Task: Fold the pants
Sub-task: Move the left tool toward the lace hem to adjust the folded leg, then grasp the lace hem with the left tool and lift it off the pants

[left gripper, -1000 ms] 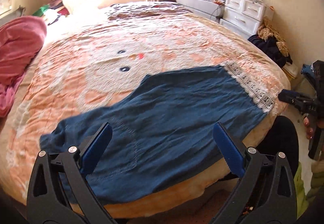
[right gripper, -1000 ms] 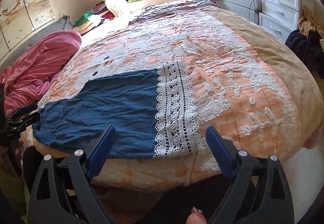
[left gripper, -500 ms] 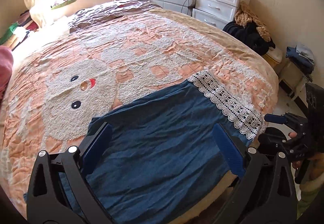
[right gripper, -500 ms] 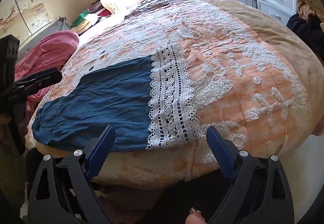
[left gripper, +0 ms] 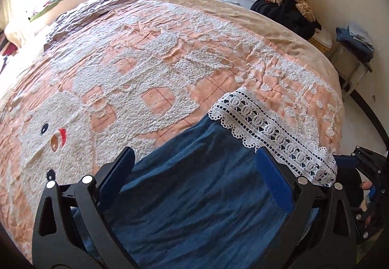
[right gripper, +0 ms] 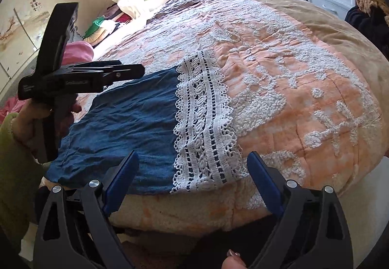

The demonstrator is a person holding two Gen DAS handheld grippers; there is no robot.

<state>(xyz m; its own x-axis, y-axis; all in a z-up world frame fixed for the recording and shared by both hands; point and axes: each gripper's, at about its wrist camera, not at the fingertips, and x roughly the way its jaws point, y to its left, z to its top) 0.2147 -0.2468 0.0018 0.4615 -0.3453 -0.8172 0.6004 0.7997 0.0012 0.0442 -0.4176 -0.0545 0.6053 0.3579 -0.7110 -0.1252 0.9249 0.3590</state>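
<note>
Since the earlier frame the left gripper (left gripper: 194, 176) has swung along the pants (right gripper: 126, 128) toward their lace hem (right gripper: 204, 123), both lying flat at the bed (right gripper: 316, 55) edge for folding; both grippers' fingers stand open and empty, right gripper (right gripper: 192, 179) hovering over the hem's near edge, waistband hidden lower left.

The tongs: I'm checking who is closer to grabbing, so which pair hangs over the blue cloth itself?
The left tongs, open above the pants; the right tongs, also open, frame the white lace hem at the bed's edge.
</note>
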